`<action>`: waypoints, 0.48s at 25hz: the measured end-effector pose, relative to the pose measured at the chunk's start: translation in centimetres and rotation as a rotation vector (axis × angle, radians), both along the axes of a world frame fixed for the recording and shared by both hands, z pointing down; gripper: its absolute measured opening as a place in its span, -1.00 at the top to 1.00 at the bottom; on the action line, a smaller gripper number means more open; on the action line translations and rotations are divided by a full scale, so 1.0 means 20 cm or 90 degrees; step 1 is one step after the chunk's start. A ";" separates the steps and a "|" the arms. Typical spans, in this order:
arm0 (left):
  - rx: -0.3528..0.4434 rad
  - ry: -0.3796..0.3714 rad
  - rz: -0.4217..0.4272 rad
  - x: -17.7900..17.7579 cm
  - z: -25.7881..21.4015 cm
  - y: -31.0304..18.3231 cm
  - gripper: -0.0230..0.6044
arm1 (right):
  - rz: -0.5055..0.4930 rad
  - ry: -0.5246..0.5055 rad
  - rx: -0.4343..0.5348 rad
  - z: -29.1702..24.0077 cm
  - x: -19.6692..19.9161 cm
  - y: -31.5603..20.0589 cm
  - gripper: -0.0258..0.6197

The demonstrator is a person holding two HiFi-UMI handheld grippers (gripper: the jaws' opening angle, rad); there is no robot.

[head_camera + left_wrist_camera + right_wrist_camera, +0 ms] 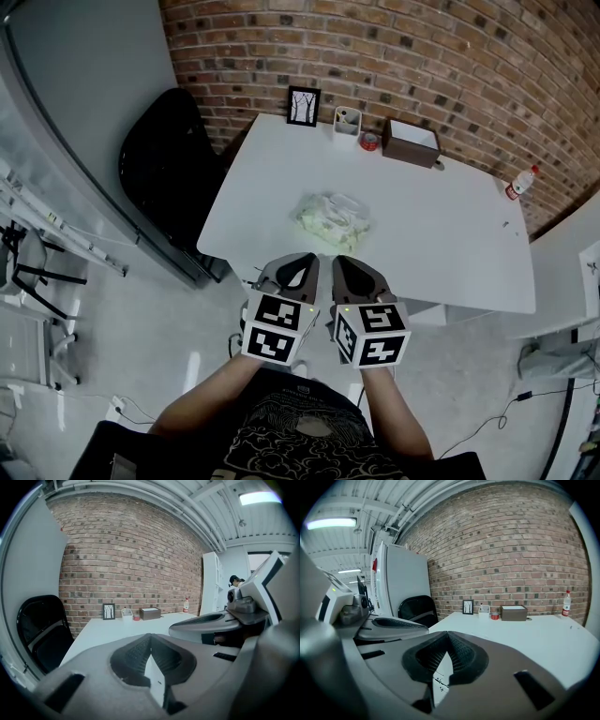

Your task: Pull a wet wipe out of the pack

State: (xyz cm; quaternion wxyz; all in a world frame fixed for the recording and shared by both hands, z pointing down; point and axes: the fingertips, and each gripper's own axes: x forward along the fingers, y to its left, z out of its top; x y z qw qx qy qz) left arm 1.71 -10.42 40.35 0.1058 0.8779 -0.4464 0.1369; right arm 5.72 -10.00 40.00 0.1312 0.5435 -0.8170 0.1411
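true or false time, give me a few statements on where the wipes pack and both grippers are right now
1. The wet wipe pack lies near the middle of the table. True.
2. The left gripper is clamped on the pack. False: its jaws are together on nothing, short of the pack.
3. The right gripper has its jaws together. True.
4. The bottle stands right beside the picture frame. False: it stands at the table's opposite end.
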 end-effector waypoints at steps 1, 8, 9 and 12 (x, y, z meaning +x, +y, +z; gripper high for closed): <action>0.000 -0.001 0.000 0.00 0.00 0.00 0.89 | 0.000 -0.001 0.000 0.00 0.00 0.00 0.87; -0.003 -0.003 -0.001 0.01 0.01 0.00 0.89 | 0.001 -0.004 0.002 0.00 0.01 0.00 0.87; -0.004 -0.003 -0.001 0.01 0.01 0.00 0.89 | 0.001 -0.004 0.002 0.00 0.01 0.00 0.87; -0.005 -0.003 -0.001 0.01 0.02 0.00 0.89 | 0.002 -0.006 0.002 0.00 0.00 0.01 0.87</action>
